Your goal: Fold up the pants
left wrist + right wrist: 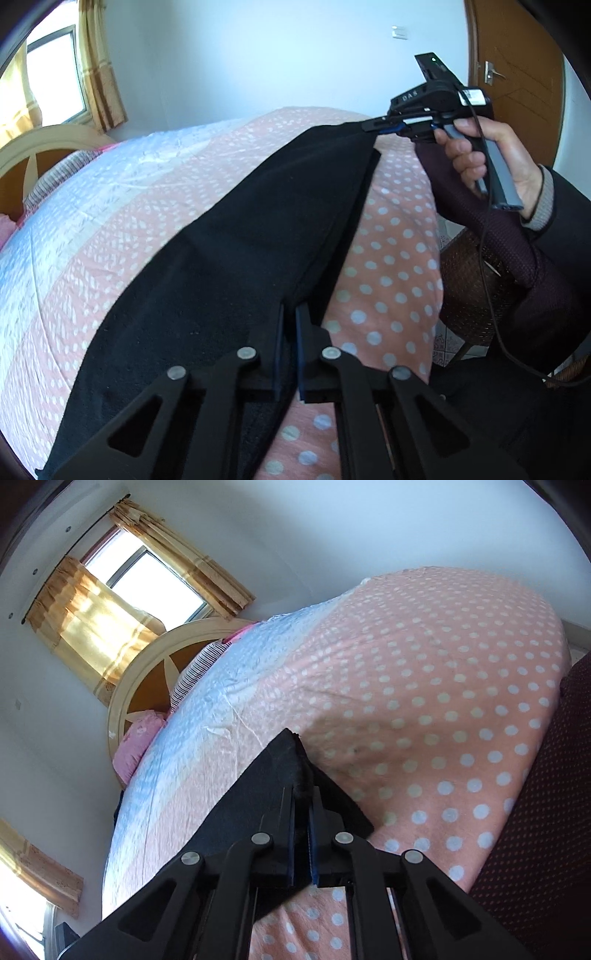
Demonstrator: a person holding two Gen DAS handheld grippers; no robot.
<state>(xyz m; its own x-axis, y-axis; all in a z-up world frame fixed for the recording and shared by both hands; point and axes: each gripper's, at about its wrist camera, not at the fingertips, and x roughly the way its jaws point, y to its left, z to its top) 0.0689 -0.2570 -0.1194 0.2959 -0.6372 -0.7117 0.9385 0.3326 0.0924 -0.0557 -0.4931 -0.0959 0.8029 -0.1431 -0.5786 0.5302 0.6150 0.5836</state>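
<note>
A bed (110,206) with a pink dotted cover holds black pants (229,266), stretched taut between both tools, likely to carry one edge over. Left gripper (290,314) and right gripper (373,125) each clench an edge.

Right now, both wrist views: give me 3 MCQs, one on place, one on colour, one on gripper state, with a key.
1. Where do the pants lie?
A. on a wooden floor
B. across the bedspread
C. on a chair

2. What colour are the bedspread's dots?
A. white on pink
B. black on yellow
C. green on grey

3. What state is the left gripper in?
A. wide open, holding nothing
B. shut on a pillow
C. shut on the pants

Key: 1 B, the black cloth stretches over the bed between both grippers. 2 A, white dots on pink show in both views. 3 C, black cloth sits pinched between its fingers, as with the right gripper.
</note>
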